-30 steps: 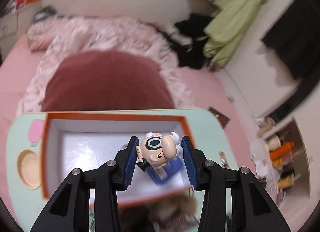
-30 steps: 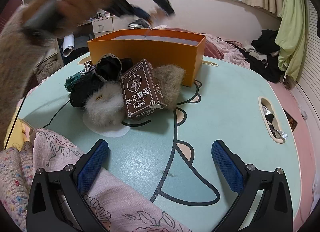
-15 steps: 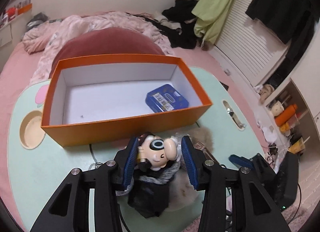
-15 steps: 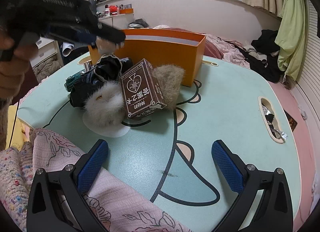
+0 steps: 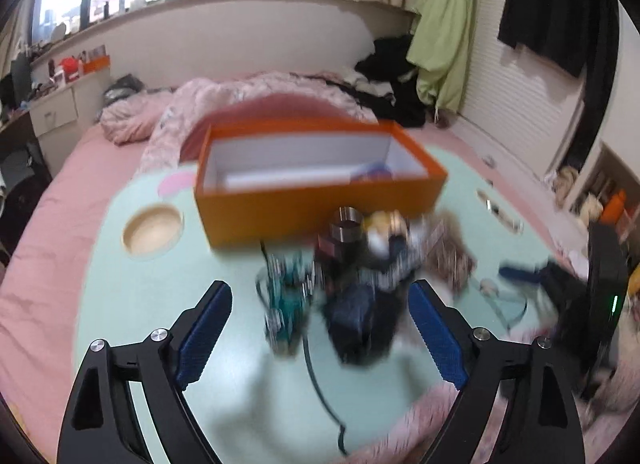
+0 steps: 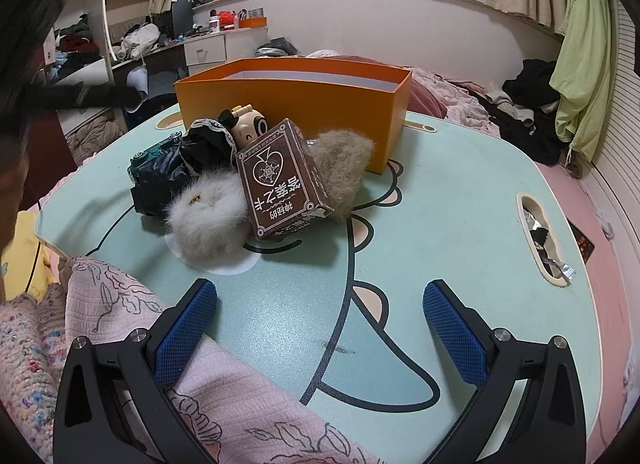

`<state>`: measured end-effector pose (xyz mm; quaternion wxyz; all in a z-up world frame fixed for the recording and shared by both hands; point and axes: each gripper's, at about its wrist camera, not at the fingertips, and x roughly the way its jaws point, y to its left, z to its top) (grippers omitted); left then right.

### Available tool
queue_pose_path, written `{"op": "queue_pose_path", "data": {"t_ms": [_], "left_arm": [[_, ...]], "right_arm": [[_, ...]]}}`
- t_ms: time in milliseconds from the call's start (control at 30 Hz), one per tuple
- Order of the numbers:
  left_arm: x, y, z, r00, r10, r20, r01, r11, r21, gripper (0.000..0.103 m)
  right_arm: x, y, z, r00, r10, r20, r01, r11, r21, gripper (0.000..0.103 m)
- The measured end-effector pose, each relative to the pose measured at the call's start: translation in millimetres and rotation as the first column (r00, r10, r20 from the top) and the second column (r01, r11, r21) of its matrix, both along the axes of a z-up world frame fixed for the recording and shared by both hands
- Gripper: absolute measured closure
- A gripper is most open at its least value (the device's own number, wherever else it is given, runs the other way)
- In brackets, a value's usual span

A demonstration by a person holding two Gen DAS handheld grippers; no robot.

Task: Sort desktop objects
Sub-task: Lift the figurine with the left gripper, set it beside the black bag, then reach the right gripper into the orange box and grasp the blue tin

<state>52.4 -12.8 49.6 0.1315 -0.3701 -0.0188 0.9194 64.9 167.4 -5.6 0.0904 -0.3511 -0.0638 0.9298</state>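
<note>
Released from the left gripper [image 5: 320, 306], whose jaws have just been opening and stand wide and empty, the toy figure [image 5: 384, 234] lies on the blurred pile before the orange box [image 5: 320, 199]. Right wrist view: right gripper [image 6: 320, 320] gapes empty over the table [image 6: 440, 223]; figure [image 6: 248, 123] sits behind the brown card box [image 6: 280, 187].

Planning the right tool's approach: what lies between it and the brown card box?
In the right wrist view, only bare mint tabletop lies between the right tool and the brown card box; the white fur piece sits left of that path.
</note>
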Motion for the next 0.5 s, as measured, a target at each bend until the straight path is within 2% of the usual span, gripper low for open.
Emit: {"op": "queue_pose_path", "data": {"t_ms": [167,200,267,300,500], "left_arm": [[10,10,-31,0.997,-0.059,0.053,0.059,0.998,0.011,0.013],[9,14,-37,0.996,-0.061,0.072,0.062,0.998,-0.010,0.013],[5,21,-45,0.995,-0.023,0.092,0.034,0.993,-0.112,0.011],[2,23,-47,0.996,-0.005,0.093,0.018,0.990,-0.139,0.002],[0,16,-49,0.995,0.026,0.097,-0.014,0.992,-0.126,0.000]], "right_arm": [[0,0,0,1.000,0.004,0.000,-0.004,1.000,0.000,0.000],[0,0,0,1.000,0.005,0.000,-0.005,1.000,0.001,0.000],[0,0,0,1.000,0.006,0.000,-0.006,1.000,0.000,0.000],[0,0,0,1.000,0.007,0.001,-0.007,1.000,0.001,0.000],[-1,0,-1,1.000,0.014,0.000,-0.014,1.000,0.004,0.000]]}}
